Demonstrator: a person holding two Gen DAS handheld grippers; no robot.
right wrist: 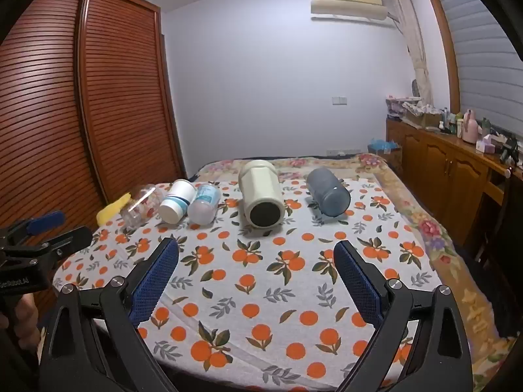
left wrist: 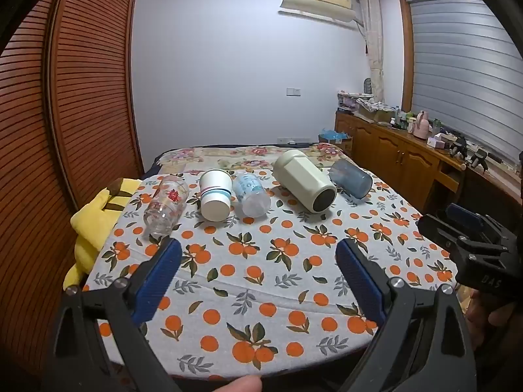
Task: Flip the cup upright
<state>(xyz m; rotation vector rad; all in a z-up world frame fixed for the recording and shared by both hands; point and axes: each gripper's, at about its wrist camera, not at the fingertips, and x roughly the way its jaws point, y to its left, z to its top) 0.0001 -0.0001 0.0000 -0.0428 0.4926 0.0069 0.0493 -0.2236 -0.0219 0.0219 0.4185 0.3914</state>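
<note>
Several cups lie on their sides in a row on the orange-print cloth: a clear glass with red flowers (left wrist: 166,207) (right wrist: 141,205), a white paper cup with stripes (left wrist: 214,198) (right wrist: 176,204), a clear plastic cup with blue print (left wrist: 252,197) (right wrist: 205,207), a large cream cup (left wrist: 304,184) (right wrist: 263,197) and a blue-grey cup (left wrist: 350,178) (right wrist: 328,194). My left gripper (left wrist: 258,254) is open and empty, well short of the row. My right gripper (right wrist: 256,254) is open and empty too, in front of the cream cup.
The cloth-covered table (left wrist: 248,281) stands against a bed with a floral quilt (left wrist: 261,153). A yellow plush toy (left wrist: 94,215) lies at the table's left edge. A slatted wardrobe (left wrist: 81,91) is on the left, a cluttered wooden sideboard (left wrist: 408,153) on the right.
</note>
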